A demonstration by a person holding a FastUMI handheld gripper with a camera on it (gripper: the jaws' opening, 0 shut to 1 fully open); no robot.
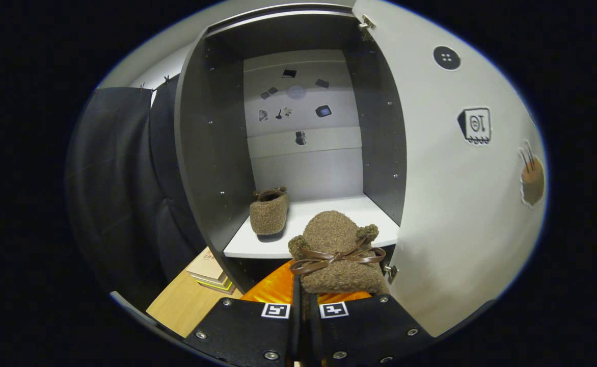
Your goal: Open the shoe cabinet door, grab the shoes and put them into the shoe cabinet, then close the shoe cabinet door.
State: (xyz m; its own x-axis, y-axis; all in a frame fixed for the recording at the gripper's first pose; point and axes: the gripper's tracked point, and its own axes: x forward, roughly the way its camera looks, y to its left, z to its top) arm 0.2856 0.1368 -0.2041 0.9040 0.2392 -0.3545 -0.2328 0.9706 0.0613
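So we're roughly two thirds through this one, going by how things sit. The cabinet door [461,204] is swung wide open off to the right, so that step is done. One fuzzy brown slipper [269,211] is already sitting on the white shelf [329,214] inside the shoe cabinet [212,153], over on the left side near the dark side wall. The second slipper [336,255], the one with the little brown bow, is up in our gripper [306,308], just ahead of the fingers and right at the front lip of the shelf, not set down yet as far as we can tell. The fingers are squeezed almost together with only a thin gap, and they look pinched on the slipper's heel edge. What's left, we reckon: get this one onto the open spot to the right of its mate, let go, back out, then swing the door closed.
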